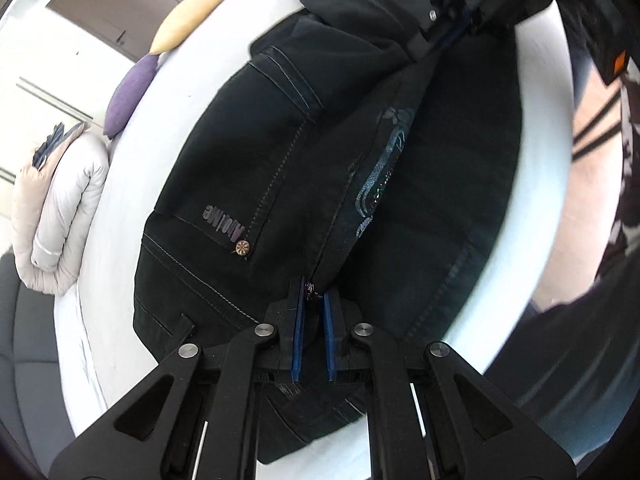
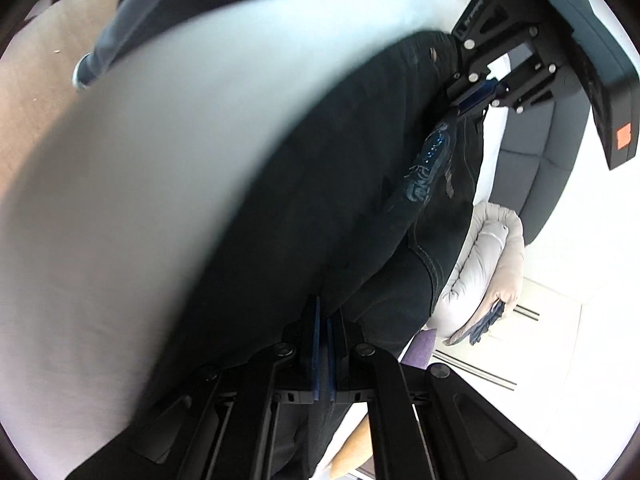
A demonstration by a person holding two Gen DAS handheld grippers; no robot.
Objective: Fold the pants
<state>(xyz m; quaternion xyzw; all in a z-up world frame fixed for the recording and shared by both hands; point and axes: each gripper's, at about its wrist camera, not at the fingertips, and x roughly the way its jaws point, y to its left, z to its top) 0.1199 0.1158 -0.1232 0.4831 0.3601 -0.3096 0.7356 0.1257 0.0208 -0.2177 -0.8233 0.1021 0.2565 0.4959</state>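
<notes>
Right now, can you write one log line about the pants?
stage: folding | pants: black, on white bed | left tool: shut on pants | right tool: shut on pants

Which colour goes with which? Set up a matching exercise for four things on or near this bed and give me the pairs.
Things:
1. pants
2. upper cushion
3. lower cushion
4. bed sheet

Colours:
A. purple
B. white
C. black
D. pale yellow

Pairs: 1-C, 2-D, 3-A, 4-B. The cushions are told apart as they appear in the left wrist view.
</notes>
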